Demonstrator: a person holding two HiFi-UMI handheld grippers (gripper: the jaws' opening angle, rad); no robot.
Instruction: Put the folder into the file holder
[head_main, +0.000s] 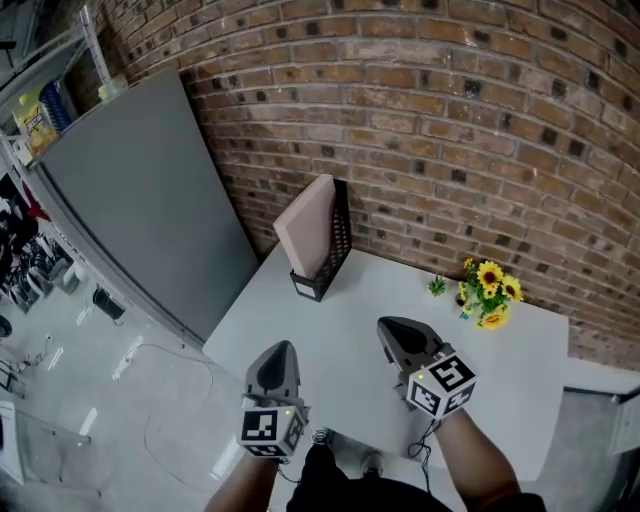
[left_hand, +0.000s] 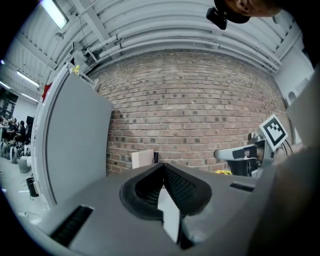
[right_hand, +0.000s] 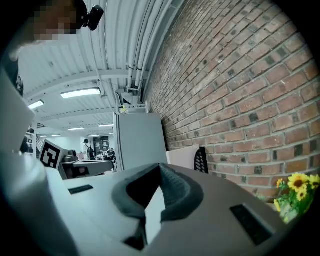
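Observation:
A pale pink folder (head_main: 308, 235) stands upright inside the black mesh file holder (head_main: 340, 248) at the back left of the white table (head_main: 510, 370), against the brick wall. My left gripper (head_main: 280, 350) hovers over the table's near left part, shut with nothing between its jaws. My right gripper (head_main: 388, 326) is beside it over the table's middle, also shut and empty. Both are well short of the holder. In the left gripper view the folder (left_hand: 142, 159) shows far ahead beyond the closed jaws. In the right gripper view the folder (right_hand: 182, 156) and holder (right_hand: 201, 160) stand by the wall.
A small bunch of yellow sunflowers (head_main: 488, 290) sits at the table's back right near the wall. A tall grey panel (head_main: 140, 200) leans left of the table. Shelving and floor clutter lie far left. The person's arms reach in from the bottom edge.

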